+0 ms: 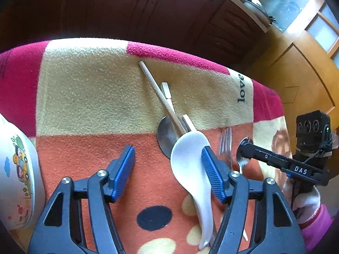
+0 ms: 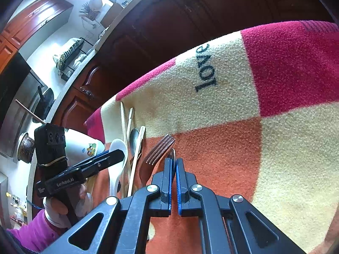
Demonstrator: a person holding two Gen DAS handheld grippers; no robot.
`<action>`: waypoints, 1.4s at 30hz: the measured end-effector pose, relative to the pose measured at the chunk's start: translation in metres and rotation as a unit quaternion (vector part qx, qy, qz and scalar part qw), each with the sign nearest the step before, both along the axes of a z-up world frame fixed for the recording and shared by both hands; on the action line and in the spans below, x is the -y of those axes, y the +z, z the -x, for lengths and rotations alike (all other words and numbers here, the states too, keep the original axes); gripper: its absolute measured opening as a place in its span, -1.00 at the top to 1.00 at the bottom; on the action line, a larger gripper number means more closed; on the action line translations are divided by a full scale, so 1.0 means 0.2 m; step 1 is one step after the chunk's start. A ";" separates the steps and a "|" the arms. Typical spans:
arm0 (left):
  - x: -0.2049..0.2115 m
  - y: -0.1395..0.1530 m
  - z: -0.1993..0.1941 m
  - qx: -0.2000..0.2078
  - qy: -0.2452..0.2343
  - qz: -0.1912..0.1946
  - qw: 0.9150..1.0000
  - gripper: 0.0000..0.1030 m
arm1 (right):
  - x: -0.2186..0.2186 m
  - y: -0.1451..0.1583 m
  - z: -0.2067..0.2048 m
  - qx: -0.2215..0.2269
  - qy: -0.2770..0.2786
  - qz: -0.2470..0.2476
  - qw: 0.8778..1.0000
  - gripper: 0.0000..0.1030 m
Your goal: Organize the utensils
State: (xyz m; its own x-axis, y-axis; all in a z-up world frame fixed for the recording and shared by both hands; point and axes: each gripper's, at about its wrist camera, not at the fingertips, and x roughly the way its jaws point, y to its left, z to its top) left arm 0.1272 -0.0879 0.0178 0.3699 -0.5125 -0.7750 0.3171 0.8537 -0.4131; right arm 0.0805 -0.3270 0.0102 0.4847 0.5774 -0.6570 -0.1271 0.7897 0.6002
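A white ceramic spoon point(image 1: 188, 163) lies on the patterned blanket point(image 1: 84, 95), its bowl over a large metal spoon point(image 1: 166, 139) and two pale chopsticks point(image 1: 156, 89). My left gripper point(image 1: 168, 169) stands open around the white spoon; the right-hand pad point(image 1: 211, 173) is against its side and the other pad is well apart. Right of it lie a fork point(image 1: 225, 144) and a small metal spoon point(image 1: 243, 162). My right gripper point(image 2: 174, 163) is shut on the small spoon's bowl point(image 2: 172, 154), whose thin edge shows between the pads. The fork point(image 2: 159, 150) lies just left of them.
A white bowl with cartoon prints point(image 1: 19, 169) stands at the left edge of the blanket. A gloved hand with a pink sleeve point(image 2: 63, 209) holds the left gripper point(image 2: 118, 155). Dark wooden cabinets point(image 1: 169, 10) stand beyond the table's far edge.
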 end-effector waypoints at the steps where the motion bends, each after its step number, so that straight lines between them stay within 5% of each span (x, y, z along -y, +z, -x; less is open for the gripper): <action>1: 0.00 0.00 0.00 -0.004 -0.005 0.014 1.000 0.23 | 0.00 0.00 0.00 0.001 -0.001 0.001 1.000 0.94; 4: 0.01 0.04 0.03 0.008 -0.009 0.018 1.000 0.72 | 0.00 0.01 0.01 0.004 -0.001 0.006 1.000 0.94; 7: 0.03 0.08 0.05 0.018 -0.014 0.014 1.000 0.87 | -0.01 0.02 0.01 0.006 -0.002 0.017 1.000 0.94; 15: -0.07 0.13 0.18 0.013 0.010 0.024 1.000 0.94 | -0.01 0.15 0.10 0.043 -0.006 0.027 0.999 0.95; 28: -0.24 0.40 0.50 0.070 0.043 0.000 0.997 0.95 | 0.01 0.50 0.32 0.127 -0.019 0.064 0.990 0.94; 42: -0.36 0.62 0.65 0.117 0.076 -0.021 0.990 0.95 | -0.10 0.80 0.47 0.183 0.006 0.048 0.982 0.94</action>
